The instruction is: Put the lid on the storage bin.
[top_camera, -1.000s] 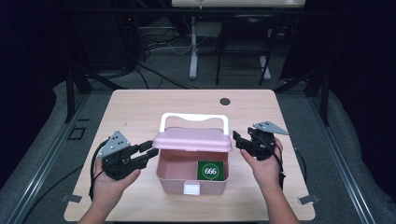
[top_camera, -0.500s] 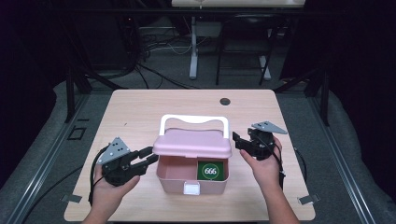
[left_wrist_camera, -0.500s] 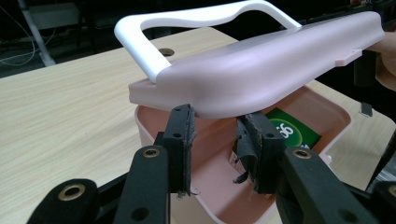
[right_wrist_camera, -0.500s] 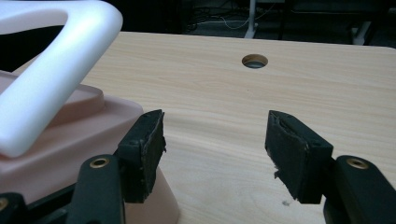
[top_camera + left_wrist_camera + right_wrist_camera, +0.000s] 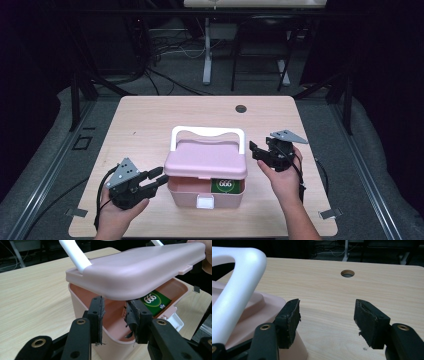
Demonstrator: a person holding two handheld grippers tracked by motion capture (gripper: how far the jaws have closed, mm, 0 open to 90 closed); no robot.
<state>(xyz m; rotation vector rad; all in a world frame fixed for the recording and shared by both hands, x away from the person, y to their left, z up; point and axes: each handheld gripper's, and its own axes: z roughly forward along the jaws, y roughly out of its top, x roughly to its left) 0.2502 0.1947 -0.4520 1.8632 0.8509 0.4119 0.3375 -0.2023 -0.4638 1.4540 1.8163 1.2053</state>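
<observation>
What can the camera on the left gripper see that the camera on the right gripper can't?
The left gripper view looks under the raised pink lid into the box, where a green pack marked 666 lies, and the white latch at the box's front edge. The left gripper has nothing between its jaws, which reach around the box's rim.

The right gripper view has the round hole in the table and the right gripper, jaws wide apart over bare wood.

Both share the pink lid, its white handle and the wooden table.
</observation>
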